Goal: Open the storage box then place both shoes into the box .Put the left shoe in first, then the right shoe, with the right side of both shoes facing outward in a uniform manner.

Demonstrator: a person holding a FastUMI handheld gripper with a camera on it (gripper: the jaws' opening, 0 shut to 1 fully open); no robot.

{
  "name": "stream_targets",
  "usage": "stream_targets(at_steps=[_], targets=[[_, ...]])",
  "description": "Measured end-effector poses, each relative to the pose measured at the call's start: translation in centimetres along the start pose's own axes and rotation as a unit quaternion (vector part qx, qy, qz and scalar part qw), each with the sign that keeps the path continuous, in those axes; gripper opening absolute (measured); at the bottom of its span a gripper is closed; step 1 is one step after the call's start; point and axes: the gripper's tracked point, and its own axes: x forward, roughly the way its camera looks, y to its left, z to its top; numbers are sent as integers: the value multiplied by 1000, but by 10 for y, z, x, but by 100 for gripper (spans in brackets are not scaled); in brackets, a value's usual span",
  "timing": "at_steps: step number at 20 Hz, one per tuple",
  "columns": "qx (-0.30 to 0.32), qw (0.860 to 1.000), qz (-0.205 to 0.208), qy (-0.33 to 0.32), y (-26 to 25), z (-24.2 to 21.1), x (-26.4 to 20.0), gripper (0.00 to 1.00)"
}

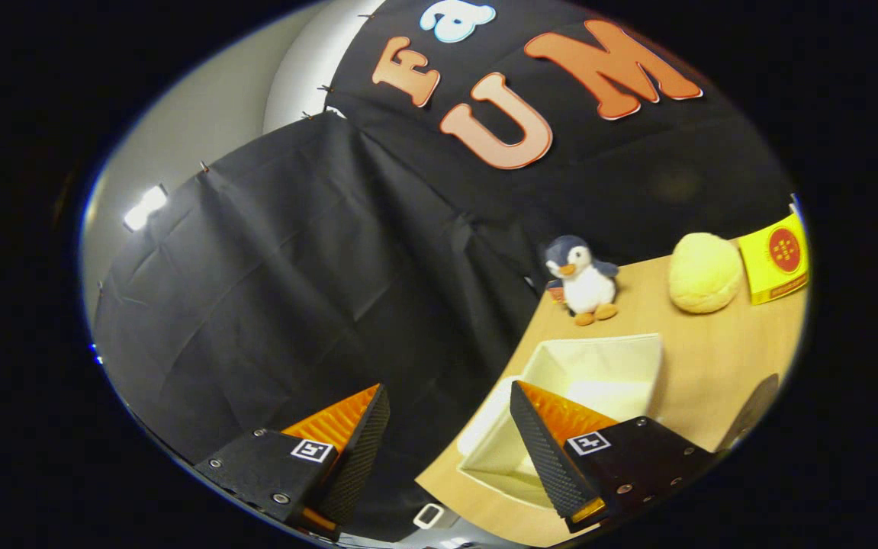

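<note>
White storage box (599,374) sits open near the wooden counter's (721,358) edge, partly behind the right finger. Claw (446,450) is released, fingers wide apart with nothing between them. Beyond the box stand a plush penguin (582,279), a yellow ball (705,272) and a yellow carton (776,259).
</note>
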Motion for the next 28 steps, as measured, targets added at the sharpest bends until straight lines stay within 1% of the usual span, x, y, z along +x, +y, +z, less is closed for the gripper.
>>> stream_targets(at_steps=[3,7,10,12,16,19,22,25,28], targets=[[-12,998,-64,-7,-56,-5,-36,96],[4,988,-155,-5,-137,-25,-80,96],[5,976,-219,14,-186,-50,-115,96],[-1,967,-252,31,-212,-68,-137,96],[-8,945,-319,76,-264,-108,-166,96],[-11,936,-340,92,-286,-125,-174,94],[-10,931,-350,103,-303,-133,-170,85],[-25,921,-373,112,-327,-135,-167,81],[-26,911,-389,131,-344,-141,-160,72]])
